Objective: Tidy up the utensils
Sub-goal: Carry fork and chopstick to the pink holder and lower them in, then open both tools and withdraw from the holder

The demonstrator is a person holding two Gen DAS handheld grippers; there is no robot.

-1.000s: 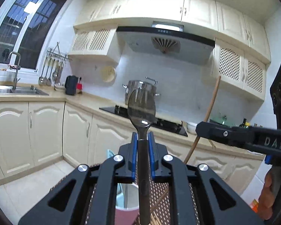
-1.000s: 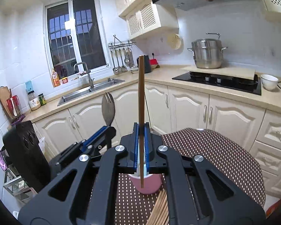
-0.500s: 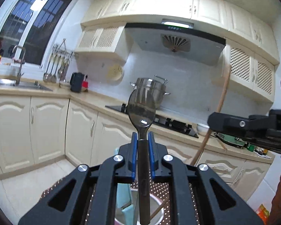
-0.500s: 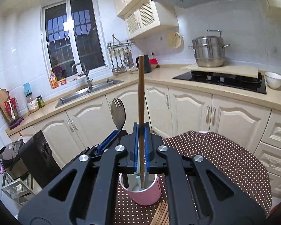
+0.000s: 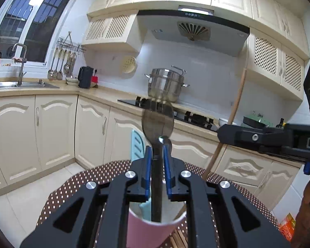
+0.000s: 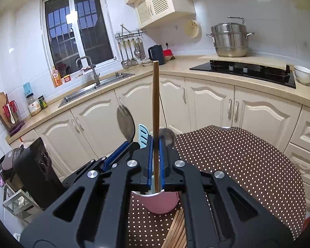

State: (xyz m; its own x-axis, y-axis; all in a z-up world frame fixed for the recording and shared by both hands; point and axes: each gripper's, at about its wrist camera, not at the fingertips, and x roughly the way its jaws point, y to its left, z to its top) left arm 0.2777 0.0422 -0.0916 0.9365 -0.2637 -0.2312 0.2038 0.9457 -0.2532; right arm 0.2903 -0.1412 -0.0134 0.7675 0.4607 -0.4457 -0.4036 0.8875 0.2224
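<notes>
My left gripper is shut on the handle of a dark metal spork that stands upright, its lower end inside the pink cup. My right gripper is shut on a wooden chopstick, also upright, its tip down in the same pink cup. The cup holds a light blue spatula and a metal spoon. In the right wrist view the left gripper and spork sit just to the left. The right gripper and chopstick show at the right of the left wrist view.
The cup stands on a round table with a brown dotted cloth. Several wooden chopsticks lie beside the cup near me. Cream cabinets, a sink, a hob and a steel pot line the walls behind.
Both grippers have sunk toward the pink cup. The spork's handle end and the chopstick's tip have gone down into it. Both grips are unchanged.
</notes>
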